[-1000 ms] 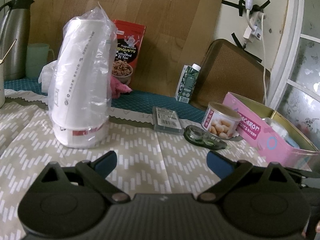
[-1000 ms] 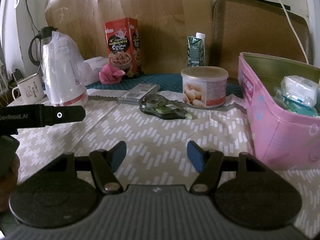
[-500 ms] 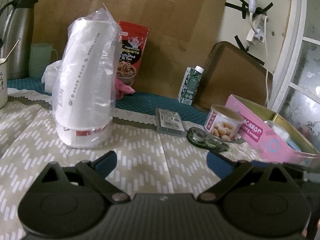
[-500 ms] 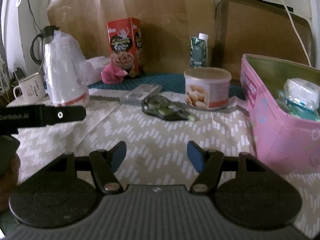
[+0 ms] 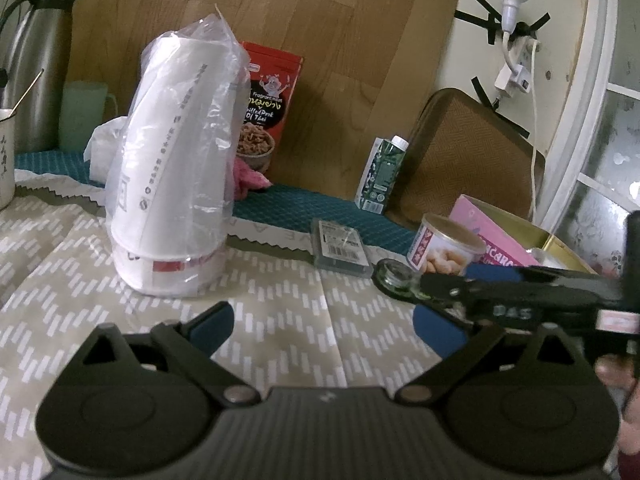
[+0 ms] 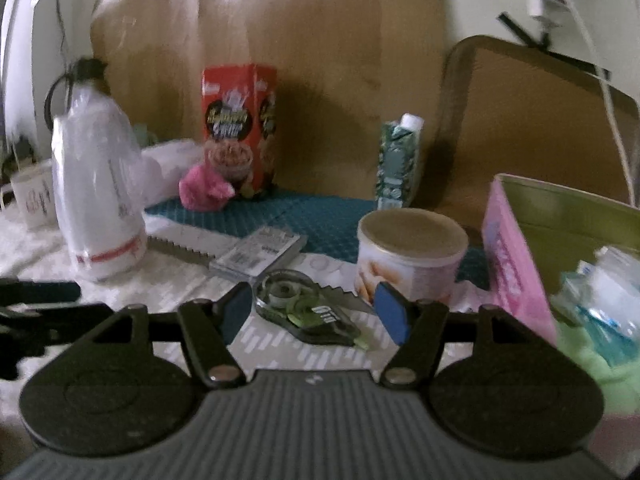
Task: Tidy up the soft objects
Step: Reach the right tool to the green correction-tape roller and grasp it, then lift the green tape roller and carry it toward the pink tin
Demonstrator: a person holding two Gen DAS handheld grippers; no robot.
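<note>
Both tools standing apart and empty over the table; sorting partly done.

Right tool (image 6: 316, 312) hovering jaws apart, nothing between, just above the correction-tape dispenser (image 6: 308, 308). Left tool (image 5: 324, 324) likewise spread and holding nothing. Pink box (image 6: 516, 256) at right already holding soft packs and something green. Pink soft bundle (image 6: 204, 194) lying at the back on the teal mat (image 6: 320, 216), against the red snack carton (image 6: 240, 128), not yet collected; likely next. Path there narrowing between the bagged cup stack (image 5: 176, 168) and the nut can (image 6: 412, 256), with a flat packet (image 6: 260, 254) in between. Open patterned cloth (image 5: 280, 320) in front giving room.
</note>
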